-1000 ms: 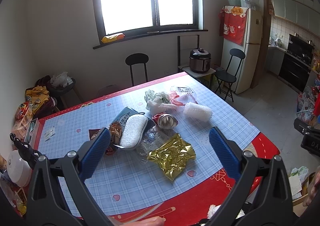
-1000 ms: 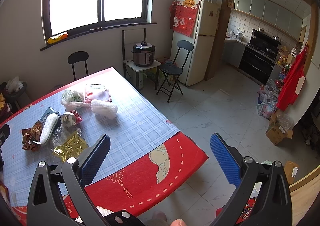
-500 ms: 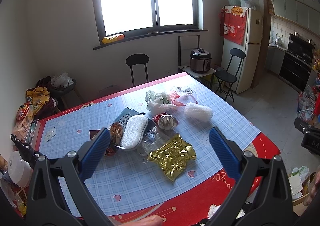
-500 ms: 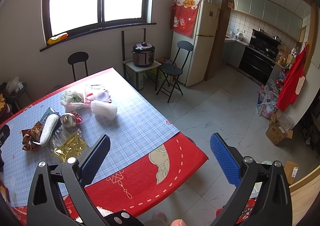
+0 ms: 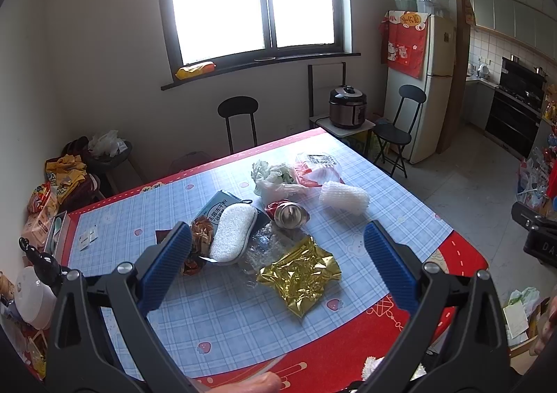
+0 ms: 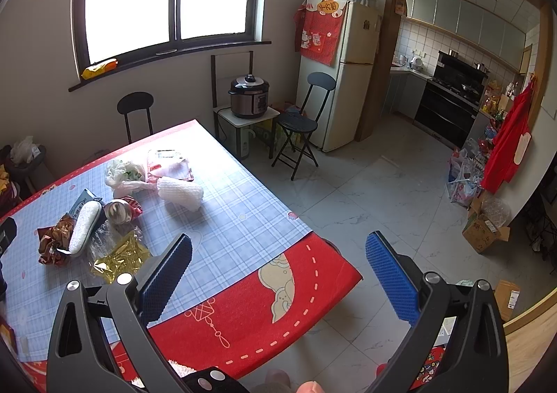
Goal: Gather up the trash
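Note:
Trash lies in a cluster on the plaid tablecloth (image 5: 216,309): a crumpled gold foil wrapper (image 5: 301,276), a white oval sponge (image 5: 232,234), a crushed red can (image 5: 287,213), a white foam net sleeve (image 5: 344,197), a white plastic bag (image 5: 275,179), a pink packet (image 5: 315,168) and a brown wrapper (image 5: 200,236). My left gripper (image 5: 276,248) hangs open above the table's near side, nothing between its blue pads. My right gripper (image 6: 278,253) is open too, over the table's red corner (image 6: 271,292), with the gold foil wrapper (image 6: 120,259) and foam sleeve (image 6: 181,193) to its left.
Black chairs (image 5: 238,121) (image 6: 303,121) stand by the table, a pressure cooker (image 6: 249,97) on a small stand, a fridge (image 6: 348,79) behind. Bags and boxes (image 6: 482,231) line the right wall. A white jar and dark bottle (image 5: 38,271) stand at the table's left edge.

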A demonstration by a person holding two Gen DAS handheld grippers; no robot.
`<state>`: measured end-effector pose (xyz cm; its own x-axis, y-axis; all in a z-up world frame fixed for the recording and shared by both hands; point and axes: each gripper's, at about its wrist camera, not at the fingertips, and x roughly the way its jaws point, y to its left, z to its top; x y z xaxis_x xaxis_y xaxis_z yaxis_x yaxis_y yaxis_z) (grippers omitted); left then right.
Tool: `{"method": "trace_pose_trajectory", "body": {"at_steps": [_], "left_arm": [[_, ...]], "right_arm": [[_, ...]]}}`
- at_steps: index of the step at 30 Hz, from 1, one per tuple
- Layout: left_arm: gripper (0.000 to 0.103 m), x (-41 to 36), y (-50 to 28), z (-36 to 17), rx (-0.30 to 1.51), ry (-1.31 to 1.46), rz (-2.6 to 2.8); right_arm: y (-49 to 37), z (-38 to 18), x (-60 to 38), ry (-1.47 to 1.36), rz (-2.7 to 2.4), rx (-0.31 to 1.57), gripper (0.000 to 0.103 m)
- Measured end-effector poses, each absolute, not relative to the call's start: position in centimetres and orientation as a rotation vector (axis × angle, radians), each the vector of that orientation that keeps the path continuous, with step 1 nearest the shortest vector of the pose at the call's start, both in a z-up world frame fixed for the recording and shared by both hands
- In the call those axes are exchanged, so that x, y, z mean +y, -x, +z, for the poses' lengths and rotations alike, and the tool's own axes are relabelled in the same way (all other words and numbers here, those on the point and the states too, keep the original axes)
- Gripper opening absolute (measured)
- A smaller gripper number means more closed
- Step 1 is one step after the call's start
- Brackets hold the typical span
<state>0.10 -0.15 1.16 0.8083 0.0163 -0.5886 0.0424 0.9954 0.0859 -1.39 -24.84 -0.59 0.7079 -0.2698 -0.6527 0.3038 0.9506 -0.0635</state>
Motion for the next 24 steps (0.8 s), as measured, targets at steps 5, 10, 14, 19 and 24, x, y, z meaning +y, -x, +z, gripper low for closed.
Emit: {"method": "trace_pose_trajectory", "body": {"at_steps": [5, 10, 14, 19, 24], "left_arm": [[0.098, -0.13, -0.10, 1.20, 0.630, -0.096, -0.012], [0.098, -0.17, -0.08, 1.17, 0.629, -0.098, -0.013], [0.098, -0.25, -0.02, 1.09, 0.629, -0.098, -0.013], [0.098, -0.25, -0.07, 1.07, 0.630, -0.100, -0.012], [0.098, -0.14, -0.19, 1.09, 0.633, -0.100, -0.012]], "right_arm": [[1.44, -0.36, -24.84, -0.048, -0.317, 0.718, 0.098], [1.38, -0.37, -24.71, -0.049, -0.318, 0.718, 0.098], [1.37, -0.35, -24.78, -0.048, -0.318, 0.717, 0.098], [1.35, -0.32, -24.92, -0.049, -0.317, 0.719, 0.098], [0.56, -0.04, -24.66, -0.050, -0.318, 0.722, 0.098]]}}
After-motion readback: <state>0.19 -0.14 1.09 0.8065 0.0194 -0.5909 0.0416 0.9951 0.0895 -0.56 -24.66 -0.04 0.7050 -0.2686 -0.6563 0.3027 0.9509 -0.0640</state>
